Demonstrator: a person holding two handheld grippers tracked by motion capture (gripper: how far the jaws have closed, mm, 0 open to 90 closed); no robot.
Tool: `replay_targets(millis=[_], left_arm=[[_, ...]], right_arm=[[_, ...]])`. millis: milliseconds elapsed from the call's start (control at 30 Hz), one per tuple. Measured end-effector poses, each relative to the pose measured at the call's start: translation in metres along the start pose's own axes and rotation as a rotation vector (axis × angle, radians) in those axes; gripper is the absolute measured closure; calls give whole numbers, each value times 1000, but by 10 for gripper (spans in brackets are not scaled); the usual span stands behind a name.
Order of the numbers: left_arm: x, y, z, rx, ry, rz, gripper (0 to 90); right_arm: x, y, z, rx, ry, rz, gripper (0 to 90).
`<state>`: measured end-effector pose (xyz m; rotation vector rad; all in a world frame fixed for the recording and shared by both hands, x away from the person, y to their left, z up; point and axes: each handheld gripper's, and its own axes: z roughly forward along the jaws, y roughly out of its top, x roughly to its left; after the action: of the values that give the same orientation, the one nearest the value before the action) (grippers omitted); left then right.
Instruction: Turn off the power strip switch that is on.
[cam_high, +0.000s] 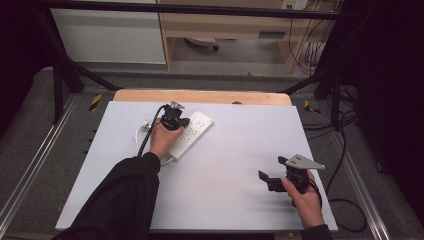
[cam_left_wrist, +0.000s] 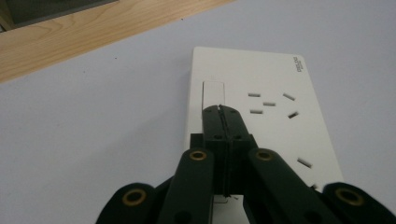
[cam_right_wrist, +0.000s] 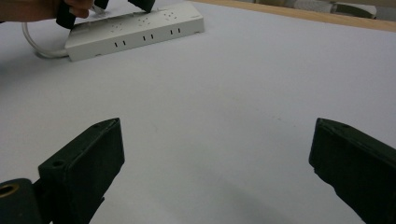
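I saw the power strip (cam_high: 192, 134) lying slantwise on the far left part of the table (cam_high: 235, 150), its cable (cam_high: 140, 133) looping off its near left end. My left gripper (cam_high: 181, 120) sat over the strip, tips at the rocker switch (cam_left_wrist: 213, 92). My right gripper (cam_high: 267, 175) was near the table's front right corner, well apart from the strip.

A lab: a bench (cam_high: 240, 165) inside a black metal frame (cam_high: 60, 75), hazard tape (cam_high: 95, 101) on the floor, loose cables (cam_high: 345, 150), plain cabinets (cam_high: 107, 35) behind.
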<state>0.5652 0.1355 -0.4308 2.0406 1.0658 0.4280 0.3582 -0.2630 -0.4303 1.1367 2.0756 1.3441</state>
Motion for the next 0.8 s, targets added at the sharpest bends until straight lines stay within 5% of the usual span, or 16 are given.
replay_targets(millis=[800], left_arm=[[2,-1,-1,-4,-4,-13,900]], right_arm=[[0,0,0,0,0,-1,37]])
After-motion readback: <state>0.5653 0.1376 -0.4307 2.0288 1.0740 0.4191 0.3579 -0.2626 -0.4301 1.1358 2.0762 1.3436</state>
